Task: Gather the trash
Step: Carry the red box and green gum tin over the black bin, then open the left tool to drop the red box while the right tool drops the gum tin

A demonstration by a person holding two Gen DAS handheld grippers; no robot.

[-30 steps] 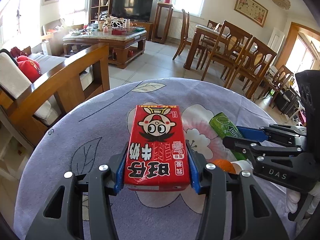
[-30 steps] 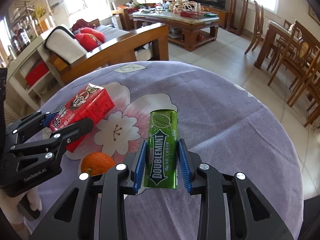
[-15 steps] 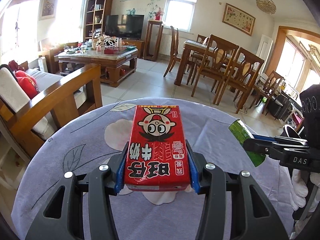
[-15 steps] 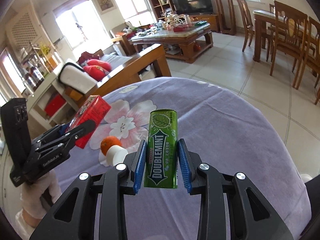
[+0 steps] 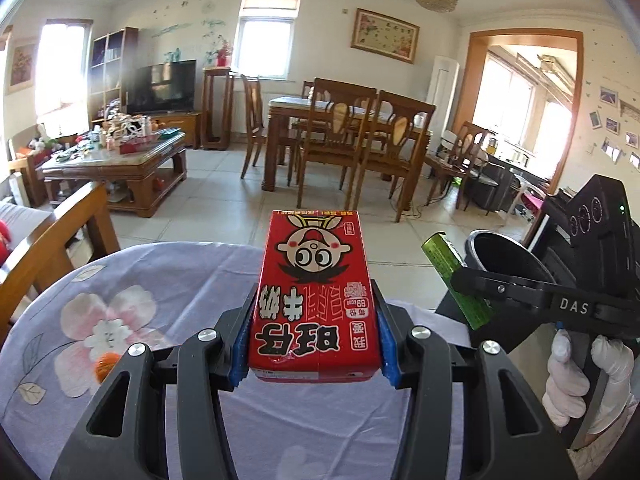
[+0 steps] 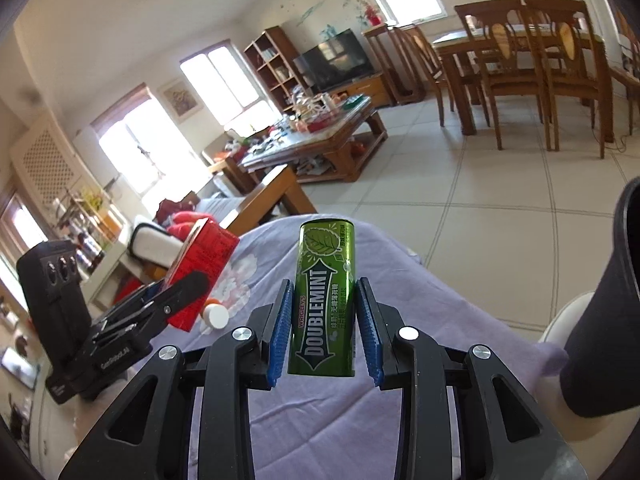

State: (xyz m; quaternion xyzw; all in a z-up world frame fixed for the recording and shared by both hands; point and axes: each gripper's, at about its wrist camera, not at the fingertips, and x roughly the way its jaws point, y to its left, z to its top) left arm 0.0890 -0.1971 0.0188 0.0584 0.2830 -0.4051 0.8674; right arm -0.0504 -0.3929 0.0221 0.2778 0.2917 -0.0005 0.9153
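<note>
The left hand-held gripper [image 5: 314, 344] is closed about halfway on a red carton [image 5: 314, 292], its blue pads pressing both long sides. The carton is held off the surface [image 5: 132, 300], which is covered with a lilac cloth printed with pink flowers. The carton's top face shows a cartoon face with wide eyes and, seen upside down from this camera, large black Chinese characters; the smaller print is too fine to read.

The right hand-held gripper [image 6: 322, 330] is closed more narrowly on a green tin [image 6: 324, 300], which is also clear of the surface. The tin reads "DOUBLEMINT" in white capitals on a dark arrow band, with "WRIGLEY'S" in small letters beside it, a leaf drawing at the far end and a line of small Chinese print.

In the left view the right tool carries the letters "DAS" on its side, and a white-gloved hand [image 5: 580, 380] grips its handle. The green tin there points toward a black bin [image 5: 508, 256] standing beside the surface, its dark wall also filling the right edge of the right view.

An orange [image 5: 105, 362] lies on the cloth to the left, and in the right view a small white cap-like thing [image 6: 216, 315] sits just beside it.
</note>
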